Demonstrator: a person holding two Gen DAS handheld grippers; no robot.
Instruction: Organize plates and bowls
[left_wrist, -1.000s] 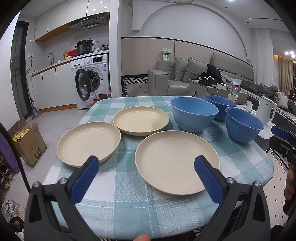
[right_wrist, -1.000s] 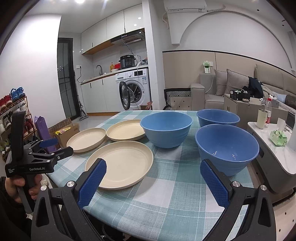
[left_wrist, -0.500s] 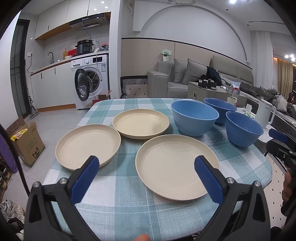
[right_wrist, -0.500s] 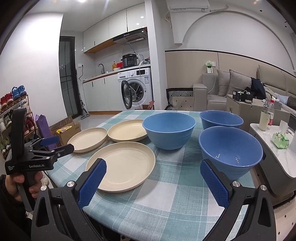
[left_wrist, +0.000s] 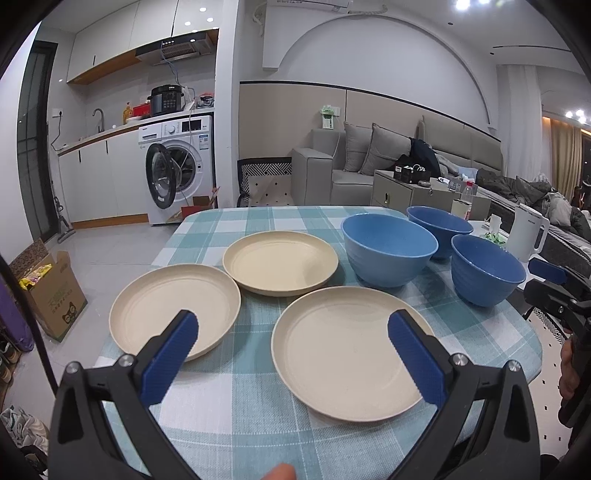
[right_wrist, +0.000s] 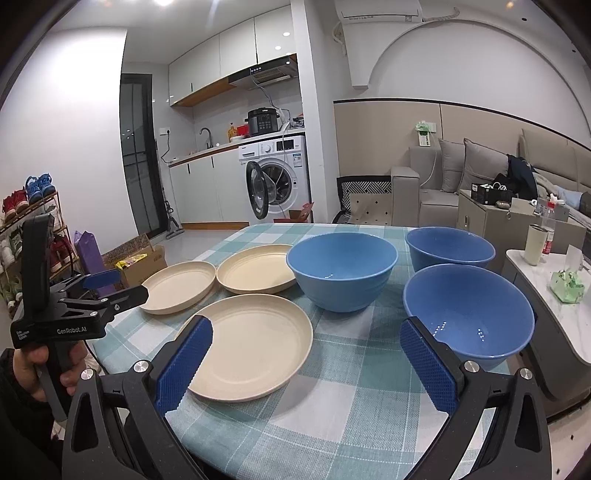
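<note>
Three cream plates and three blue bowls sit on a surface (left_wrist: 258, 406) with a blue and white checked cloth. The near plate (left_wrist: 351, 354) lies closest to the front edge, the left plate (left_wrist: 173, 302) lies beside it on the left, and the far plate (left_wrist: 280, 260) sits behind them both. The big bowl (left_wrist: 388, 251) stands to the right of the far plate. The far bowl (left_wrist: 443, 225) is behind it, and the right bowl (left_wrist: 487, 269) is near the right edge. The left gripper (left_wrist: 291, 358) hangs wide open over the near plate and holds nothing. The right gripper (right_wrist: 306, 367) is wide open too, empty, between the near plate and the right bowl.
</note>
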